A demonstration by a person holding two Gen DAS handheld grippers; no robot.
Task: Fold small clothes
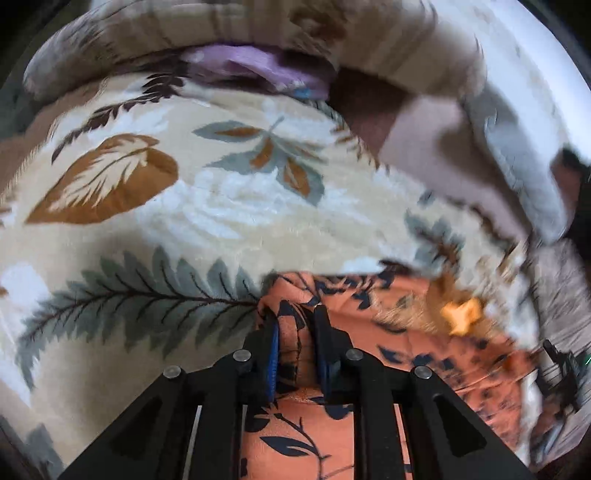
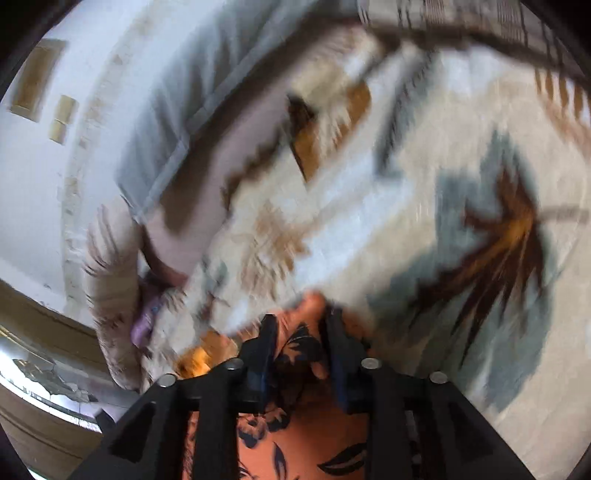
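An orange garment with a dark blue leaf print [image 1: 402,332] lies on a cream blanket with large leaf patterns [image 1: 207,206]. My left gripper [image 1: 297,325] is shut on a bunched edge of this garment, with cloth pinched between its fingers. In the right wrist view the same orange garment [image 2: 295,428] fills the bottom centre, and my right gripper [image 2: 301,325] is shut on another bunched edge of it, above the blanket [image 2: 424,206]. The right wrist view is blurred by motion.
A purple cloth [image 1: 258,66] lies at the far edge of the blanket under a rolled brown-striped fold [image 1: 184,29]. It also shows in the right wrist view [image 2: 142,325]. A grey-pink cloth [image 1: 443,147] lies at the right. A white wall [image 2: 44,177] stands beyond.
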